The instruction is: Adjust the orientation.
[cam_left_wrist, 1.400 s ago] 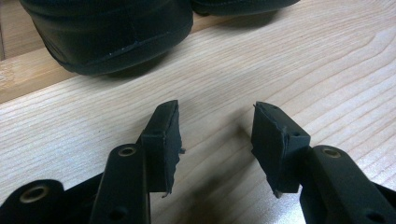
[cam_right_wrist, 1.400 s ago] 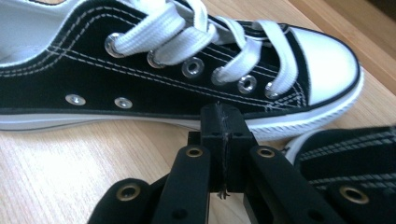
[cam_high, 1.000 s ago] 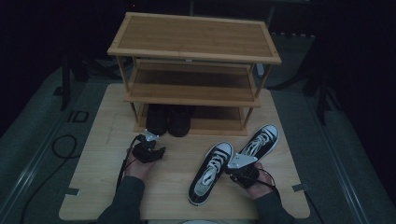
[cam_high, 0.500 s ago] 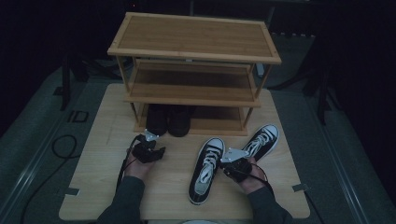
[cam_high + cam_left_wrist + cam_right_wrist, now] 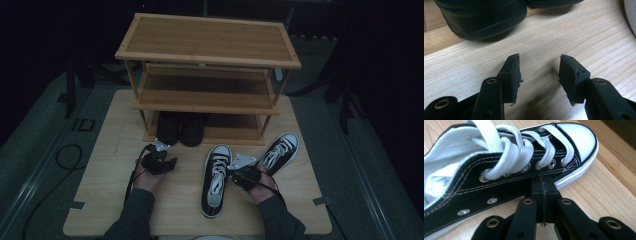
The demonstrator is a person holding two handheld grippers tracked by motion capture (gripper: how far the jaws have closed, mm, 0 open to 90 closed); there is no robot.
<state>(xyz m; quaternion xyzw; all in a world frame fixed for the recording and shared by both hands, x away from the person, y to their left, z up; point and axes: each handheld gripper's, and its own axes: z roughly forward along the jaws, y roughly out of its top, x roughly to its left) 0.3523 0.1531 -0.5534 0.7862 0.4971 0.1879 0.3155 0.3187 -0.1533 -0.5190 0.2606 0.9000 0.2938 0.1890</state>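
Left gripper (image 5: 539, 75) fingers (image 5: 511, 75) spread apart above the wood; right gripper (image 5: 544, 192) fingers pressed together.

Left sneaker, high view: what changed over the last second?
The right tool pushed the left sneaker leftward and straightened it, toe toward the shoe rack; its jaws are together against the sneaker's side. The left tool, right sneaker and black shoes stayed put.

Dim and underexposed from above, with black surroundings swallowing detail beyond the pale wooden tabletop (image 5: 110, 200). Brighter and evenly lit up close; soft shadows under the jaws. Slightly blurred ahead of the jaws on the black-and-white canvas sneaker (image 5: 499, 170).
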